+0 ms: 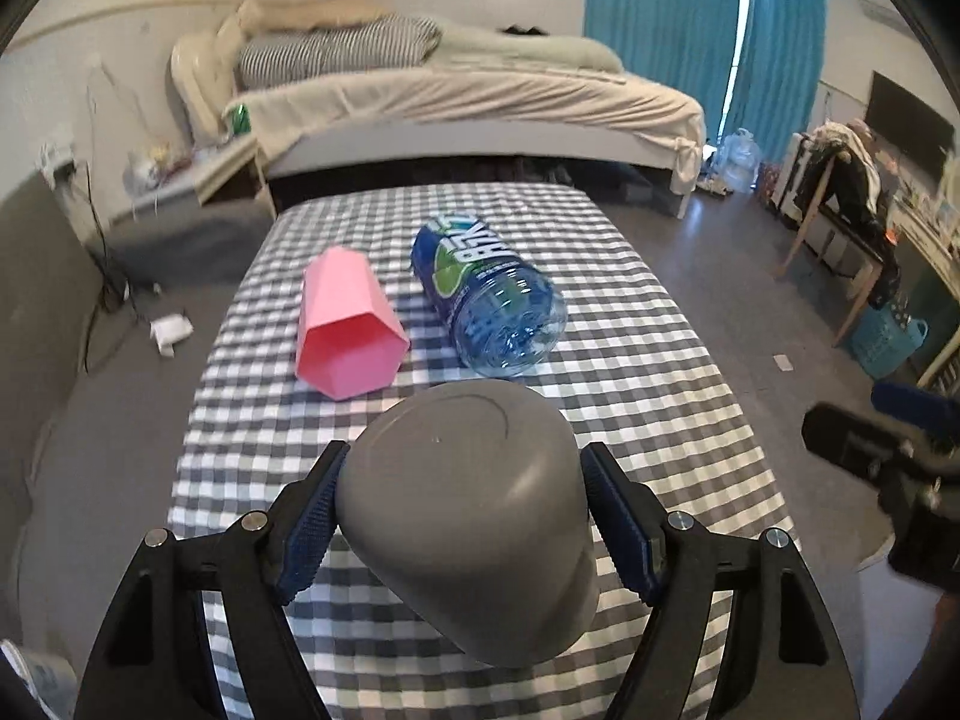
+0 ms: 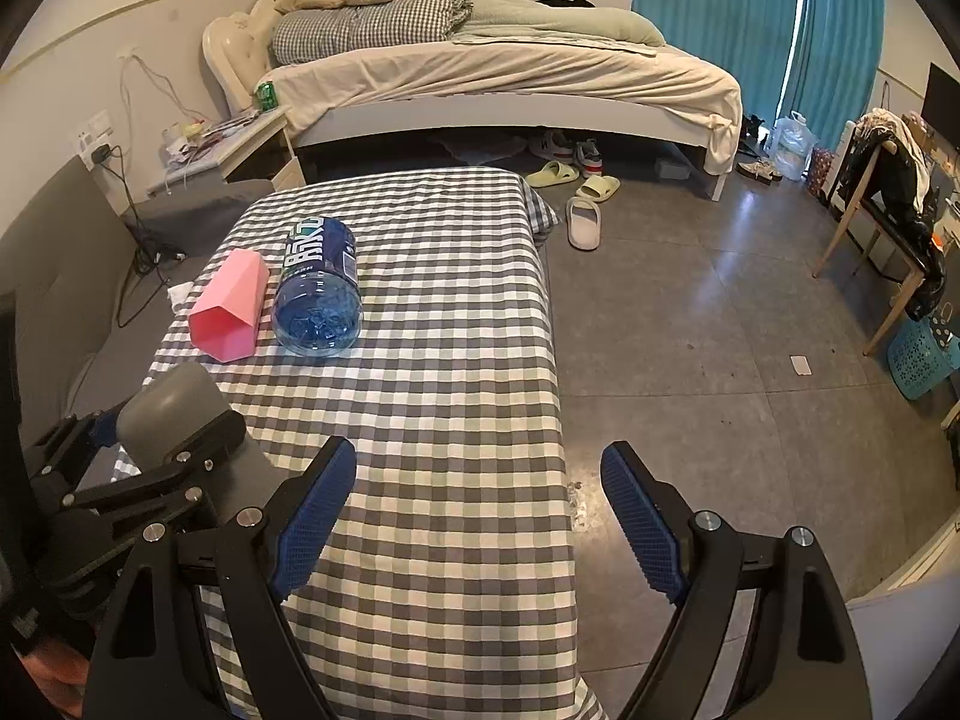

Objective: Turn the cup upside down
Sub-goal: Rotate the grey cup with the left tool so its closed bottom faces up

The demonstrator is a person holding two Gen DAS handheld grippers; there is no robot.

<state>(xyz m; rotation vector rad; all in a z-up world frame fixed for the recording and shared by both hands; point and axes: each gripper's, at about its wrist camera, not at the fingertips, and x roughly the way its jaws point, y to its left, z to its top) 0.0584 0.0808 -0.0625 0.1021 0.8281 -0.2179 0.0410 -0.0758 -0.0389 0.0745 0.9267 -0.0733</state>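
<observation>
From the left wrist, the left gripper (image 1: 465, 504) has its ribbed blue fingers (image 1: 309, 519) pressed on either side of a smooth matte grey cup (image 1: 474, 516), which it holds with the flat rounded base toward the camera and tilted up (the rim is out of sight below). Under it lies the bench (image 1: 630, 360), draped in a grey-and-white checked cloth whose near and side edges fall away to the floor. Farther along the cloth a pink faceted cup (image 1: 348, 324) lies on its side, open mouth this way, and just right of it lies a clear blue plastic bottle (image 1: 489, 294), base this way, with a blue and green label whose large white characters cannot be read. The two are close, with a narrow strip of cloth between them. At the right edge the black body of the right gripper (image 1: 888, 480) shows, off the bench side. From the right wrist, the right gripper (image 2: 477, 507) has its fingers (image 2: 315, 516) spread wide with nothing between them, the left one over the cloth and the right one past the bench's right edge, above grey floor tiles (image 2: 690, 330). At lower left the left gripper (image 2: 150, 450) grips the grey cup (image 2: 171, 399) near the bench's near left corner. The pink cup (image 2: 228, 309) and the bottle (image 2: 318, 294) lie side by side toward the far left, leaving the middle and right of the cloth open. Behind stand a bed (image 2: 510, 78) and teal curtains (image 2: 720, 18).
</observation>
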